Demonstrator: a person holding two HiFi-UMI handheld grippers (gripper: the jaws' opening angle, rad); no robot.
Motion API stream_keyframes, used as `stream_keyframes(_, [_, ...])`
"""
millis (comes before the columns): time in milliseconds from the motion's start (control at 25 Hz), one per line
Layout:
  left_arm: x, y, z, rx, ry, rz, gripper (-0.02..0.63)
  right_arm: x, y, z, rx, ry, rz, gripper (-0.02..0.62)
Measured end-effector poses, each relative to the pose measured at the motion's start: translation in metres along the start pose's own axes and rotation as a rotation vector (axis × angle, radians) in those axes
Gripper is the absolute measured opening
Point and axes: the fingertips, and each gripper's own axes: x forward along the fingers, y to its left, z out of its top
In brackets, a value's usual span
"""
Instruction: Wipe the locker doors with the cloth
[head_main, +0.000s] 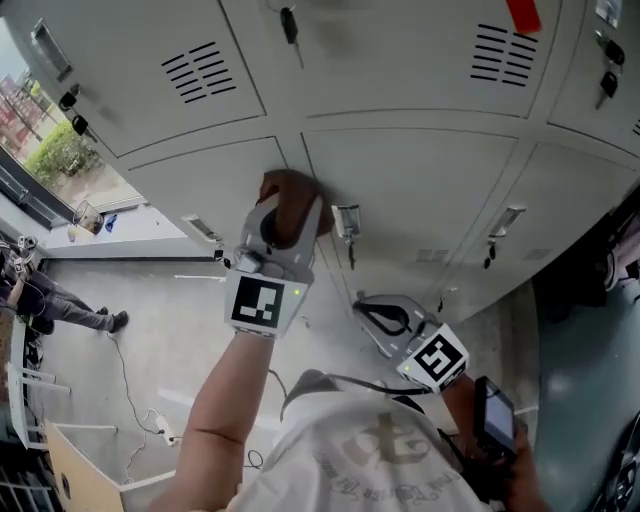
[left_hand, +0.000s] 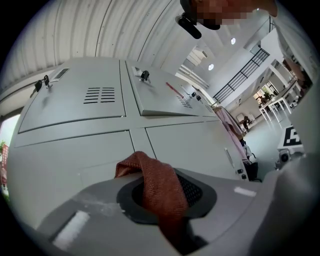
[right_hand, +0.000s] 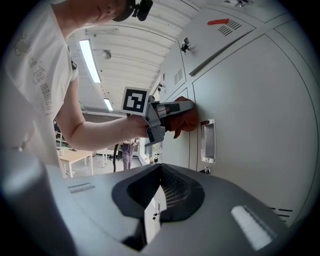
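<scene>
A rust-brown cloth (head_main: 293, 192) is pressed on the grey locker doors (head_main: 420, 185), at the seam just left of a metal handle (head_main: 346, 220). My left gripper (head_main: 283, 215) is shut on the cloth. In the left gripper view the cloth (left_hand: 150, 172) bulges up between the jaws of the left gripper (left_hand: 167, 200). My right gripper (head_main: 362, 306) hangs lower right, off the doors, shut with nothing in it. The right gripper view shows the right gripper (right_hand: 161, 172), and beyond it the left gripper (right_hand: 160, 117) holding the cloth (right_hand: 184, 120) beside the handle (right_hand: 207, 140).
The upper lockers have vents (head_main: 203, 70), a key in a lock (head_main: 290, 22) and a red tag (head_main: 523, 14). Dark clothing (head_main: 610, 270) hangs at the right. A person (head_main: 45, 300) stands far off on the floor at left, near a cable (head_main: 130, 390).
</scene>
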Motion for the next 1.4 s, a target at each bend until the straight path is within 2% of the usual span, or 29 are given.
stream_keyframes(240, [-0.003,0.002,-0.006,-0.026,0.015,0.000,0.063,0.000,0.006,0.003,0.008,-0.011,-0.011,0.008])
stream_keyframes(360, [-0.007,0.014,-0.001,-0.072,-0.018,0.016,0.063,0.004,0.007,0.004,-0.018,0.000,-0.014,0.008])
stream_keyframes(440, [-0.013,0.023,-0.004,-0.068,-0.015,0.020,0.063,0.009,0.007,0.006,-0.025,0.003,-0.016,0.008])
stream_keyframes(640, [-0.035,0.057,-0.018,-0.150,-0.002,0.054,0.063,0.030,0.015,0.012,0.005,-0.012,-0.023,0.008])
stream_keyframes(840, [-0.056,0.088,-0.029,-0.136,-0.020,0.069,0.063,0.055,0.027,0.013,-0.008,0.018,-0.024,0.008])
stream_keyframes(1080, [-0.085,0.123,-0.054,-0.166,0.011,0.090,0.063,0.083,0.042,0.013,0.024,0.059,-0.032,0.008])
stream_keyframes(1200, [-0.101,0.150,-0.050,-0.159,-0.007,0.094,0.063,0.110,0.048,0.026,0.031,0.029,-0.020,0.008])
stream_keyframes(1320, [-0.111,0.163,-0.067,-0.230,-0.023,0.099,0.063,0.116,0.052,0.024,0.042,0.055,-0.033,0.008])
stream_keyframes(1400, [-0.123,0.183,-0.077,-0.231,-0.024,0.134,0.063,0.128,0.053,0.021,0.038,0.058,-0.024,0.008])
